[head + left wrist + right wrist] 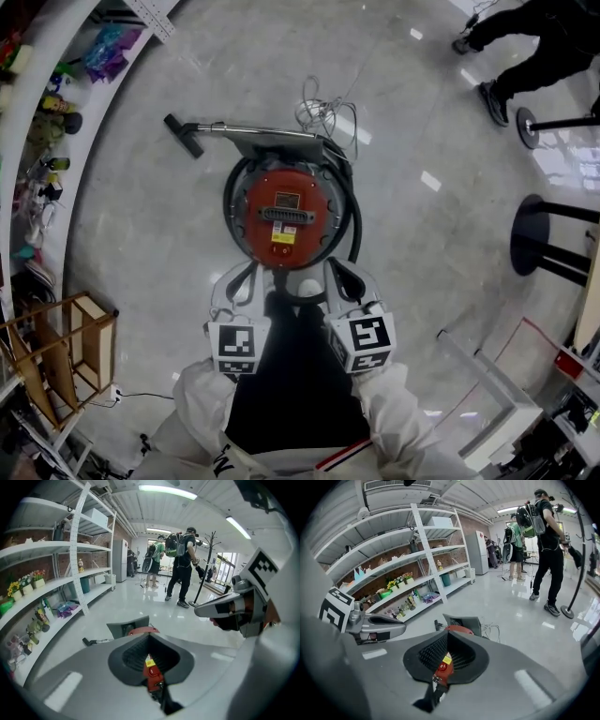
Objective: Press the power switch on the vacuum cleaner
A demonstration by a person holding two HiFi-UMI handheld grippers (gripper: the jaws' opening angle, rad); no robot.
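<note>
The vacuum cleaner [286,217] stands on the floor just ahead of me, a round drum with a red lid, a grey handle plate and a yellow label. A small red switch [151,671] shows on the lid beside that label, and the same switch [443,667] appears in the right gripper view. A black hose [354,220] curls round its right side. My left gripper [246,279] and right gripper [339,277] hover side by side over the drum's near edge. Both are shut with nothing held. The switch sits below and beyond each gripper's joined jaws.
A metal wand with a black floor nozzle [184,135] lies behind the drum, next to a coiled cable [324,112]. Shelves [37,141] curve along the left, with a wooden rack [61,347] nearby. A person's legs [525,47] and black stand bases [531,234] are at the right.
</note>
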